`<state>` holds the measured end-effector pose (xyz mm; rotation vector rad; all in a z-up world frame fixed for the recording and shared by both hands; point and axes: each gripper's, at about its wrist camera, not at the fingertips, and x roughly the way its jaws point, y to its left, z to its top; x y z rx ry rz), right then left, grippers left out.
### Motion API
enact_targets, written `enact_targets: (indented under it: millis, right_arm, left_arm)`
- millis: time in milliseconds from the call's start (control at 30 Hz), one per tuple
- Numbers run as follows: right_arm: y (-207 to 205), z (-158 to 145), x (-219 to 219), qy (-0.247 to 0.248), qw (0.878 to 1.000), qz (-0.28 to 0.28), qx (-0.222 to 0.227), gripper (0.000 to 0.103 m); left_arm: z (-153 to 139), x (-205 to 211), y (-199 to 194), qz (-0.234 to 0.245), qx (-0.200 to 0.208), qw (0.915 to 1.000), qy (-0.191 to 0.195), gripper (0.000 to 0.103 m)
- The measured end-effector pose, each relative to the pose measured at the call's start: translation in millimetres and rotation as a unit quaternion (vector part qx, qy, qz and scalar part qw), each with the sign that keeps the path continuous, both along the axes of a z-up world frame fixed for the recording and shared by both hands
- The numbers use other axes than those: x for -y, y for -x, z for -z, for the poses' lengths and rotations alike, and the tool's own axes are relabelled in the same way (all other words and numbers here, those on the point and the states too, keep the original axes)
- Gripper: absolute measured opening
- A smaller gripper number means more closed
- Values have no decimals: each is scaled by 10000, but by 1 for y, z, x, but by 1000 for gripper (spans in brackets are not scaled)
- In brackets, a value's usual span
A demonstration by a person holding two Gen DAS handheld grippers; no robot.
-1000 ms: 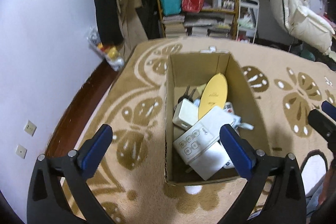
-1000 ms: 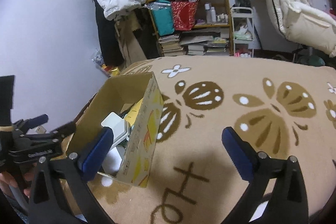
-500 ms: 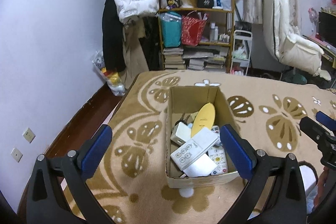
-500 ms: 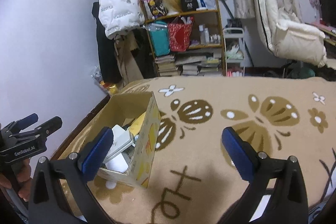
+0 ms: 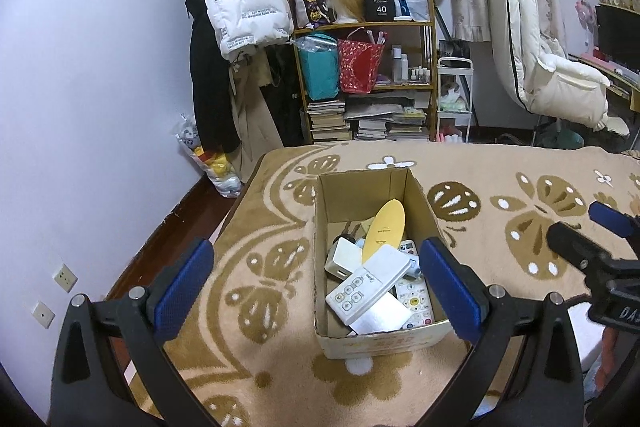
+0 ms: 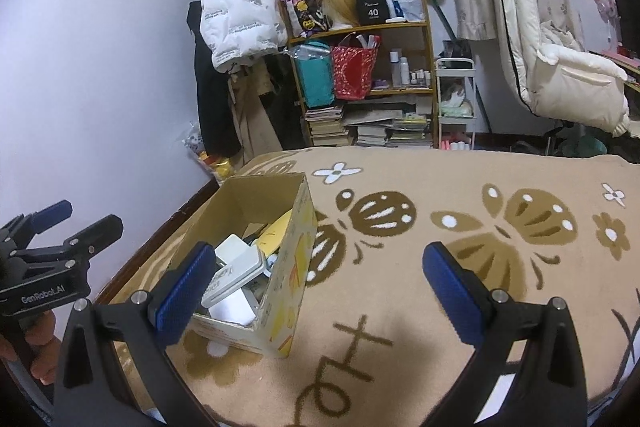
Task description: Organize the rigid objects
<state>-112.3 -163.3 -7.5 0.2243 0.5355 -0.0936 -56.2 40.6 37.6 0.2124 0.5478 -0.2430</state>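
Cardboard walls frame the scene: an open-topped brown cardboard box (image 5: 374, 259) sits on a tan carpet with brown butterfly and flower patterns (image 5: 500, 195), its outer right side printed in yellow in the right wrist view (image 6: 296, 267). Inside the box, a flat yellow oval board (image 5: 385, 229) leans lengthwise toward the far wall, its upper tip above the other contents. Near the box's front, a long white remote control with square buttons (image 5: 366, 285) lies diagonally on top of a white rectangular card or packet (image 5: 382, 315), with a second white remote with coloured buttons (image 5: 414, 301) beside it against the right wall and a white rounded charger block (image 5: 340, 257) toward the left wall. The left gripper (image 5: 316, 289), empty, is raised above the box's front edge with its blue-padded fingers (image 5: 182, 283) spread wide, one to each side of the box. The right gripper (image 6: 316, 293), also empty and spread wide, hangs over the carpet to the right of the box, its left blue pad (image 6: 182, 293) overlapping the box's near corner in its own view. Beyond the box, at the carpet's far edge, stands a wooden shelf packed with books and bags (image 5: 368, 83), with a white puffer jacket (image 5: 244, 3) hanging to its left.
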Motion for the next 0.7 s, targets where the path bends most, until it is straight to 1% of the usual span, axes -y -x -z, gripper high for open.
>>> enact_targets:
  millis: [100,300,433,700]
  right_arm:
    - [-4,3,-5,93,10000,-28,-14,103]
    - [-11,10,-7,95,9999,-10,-93,103]
    - [-15,16,-2,-113,9998,-13,-179,103]
    - [-21,23,-1,-154,9995,23,-278,103]
  left_arm:
    - [2,1,-2,28,-23,10000,3,102]
    - [9,8,-9,105,-129,9998,-110,102]
    - [14,13,-10,134,-162,9995,-247,102]
    - [17,15,-14,58,-184,9992,-351,102]
